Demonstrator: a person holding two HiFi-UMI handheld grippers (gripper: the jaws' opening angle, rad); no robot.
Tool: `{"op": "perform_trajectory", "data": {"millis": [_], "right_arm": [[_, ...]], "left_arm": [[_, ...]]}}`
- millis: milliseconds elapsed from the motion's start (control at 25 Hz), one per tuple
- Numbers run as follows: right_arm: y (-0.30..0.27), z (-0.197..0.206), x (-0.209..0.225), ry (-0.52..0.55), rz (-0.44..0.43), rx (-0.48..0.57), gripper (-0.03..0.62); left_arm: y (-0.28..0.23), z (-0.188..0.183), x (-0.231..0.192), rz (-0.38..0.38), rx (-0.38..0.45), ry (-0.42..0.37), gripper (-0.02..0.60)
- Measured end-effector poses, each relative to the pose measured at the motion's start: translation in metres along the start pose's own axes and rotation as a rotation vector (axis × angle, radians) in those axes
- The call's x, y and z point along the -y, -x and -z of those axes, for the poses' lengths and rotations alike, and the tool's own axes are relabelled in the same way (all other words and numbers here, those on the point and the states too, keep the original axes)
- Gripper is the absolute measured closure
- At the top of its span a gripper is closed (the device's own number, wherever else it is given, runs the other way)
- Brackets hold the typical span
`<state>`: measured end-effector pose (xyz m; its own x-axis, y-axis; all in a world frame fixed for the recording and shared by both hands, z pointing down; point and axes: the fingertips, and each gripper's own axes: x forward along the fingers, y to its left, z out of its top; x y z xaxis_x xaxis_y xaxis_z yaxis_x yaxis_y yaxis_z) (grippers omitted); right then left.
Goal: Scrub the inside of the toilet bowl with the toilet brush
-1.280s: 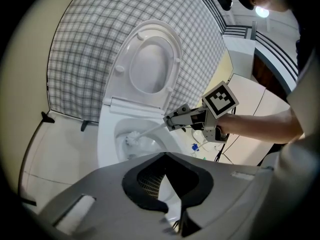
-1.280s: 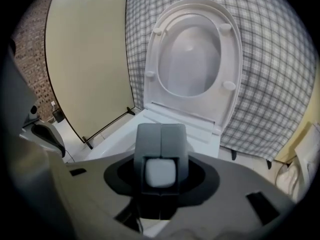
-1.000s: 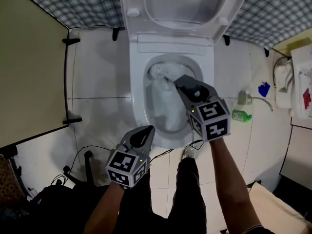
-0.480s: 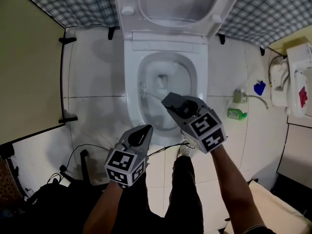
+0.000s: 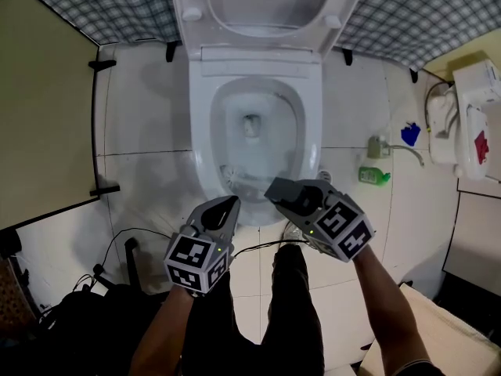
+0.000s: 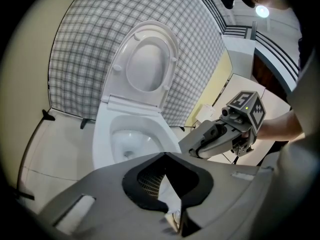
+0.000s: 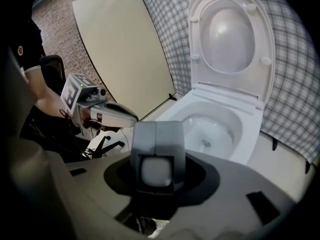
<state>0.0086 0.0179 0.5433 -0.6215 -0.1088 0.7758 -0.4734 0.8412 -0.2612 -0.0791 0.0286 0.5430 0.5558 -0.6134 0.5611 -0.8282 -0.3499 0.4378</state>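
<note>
Gripping the toilet brush (image 5: 234, 178) w/ the right gripper (image 5: 273, 189), jaws clamped on its grey handle end (seen end-on in the right gripper view as a grey block w/ a pale square face). Running from that grip down-left via a thin shaft to the bristle head, low on the near-left inner wall of the toilet bowl (image 5: 311, 124). Can't tell contact of bristles w/ porcelain.

Holding the left gripper (image 5: 229, 204) nr the toilet's front-left edge, beside the right one but apart from it and from the brush. Jaws together at the tips, nothing btwn them, just a pale surface thru the dark pad cut-out. Pointing both tools fwd and down twd the bowl.

Standing right at the toilet's front, w/ one dark trouser leg (image 5: 293, 304) btwn the two forearms.

Behind the bowl: seat and lid (image 5: 266, 6) up, against the checked wall (image 5: 415, 22). At bowl ctr: small dark drain opening. On the left: beige panel (image 5: 47, 116), w/ black cables (image 5: 129, 245) on the white tiles (image 5: 149, 124) nr its foot. On the floor right of the toilet: green bottle (image 5: 374, 176), well apart from the brush.
</note>
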Motion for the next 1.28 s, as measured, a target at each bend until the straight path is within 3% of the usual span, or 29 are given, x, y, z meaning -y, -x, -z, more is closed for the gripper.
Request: {"op": "perform_trajectory", "data": {"millis": [400,760,1040,1280], "right_arm": [[0.03,0.02,-0.009,0.15,-0.051,-0.166,0.408],[0.047,0.029,0.001,0.299,-0.035,-0.322,0.41],[0.052,0.036,0.01,0.296,0.01,-0.373,0.411],[0.06,0.037,0.028,0.223,0.111,-0.395,0.411]], "left_arm": [[0.005,0.001,0.012,0.009,0.002,-0.011,0.572],[0.01,0.004,0.017,0.02,-0.007,-0.023,0.572],[0.006,0.001,0.025,0.056,-0.019,-0.049,0.572],[0.004,-0.007,0.026,0.072,-0.022,-0.068,0.572]]}}
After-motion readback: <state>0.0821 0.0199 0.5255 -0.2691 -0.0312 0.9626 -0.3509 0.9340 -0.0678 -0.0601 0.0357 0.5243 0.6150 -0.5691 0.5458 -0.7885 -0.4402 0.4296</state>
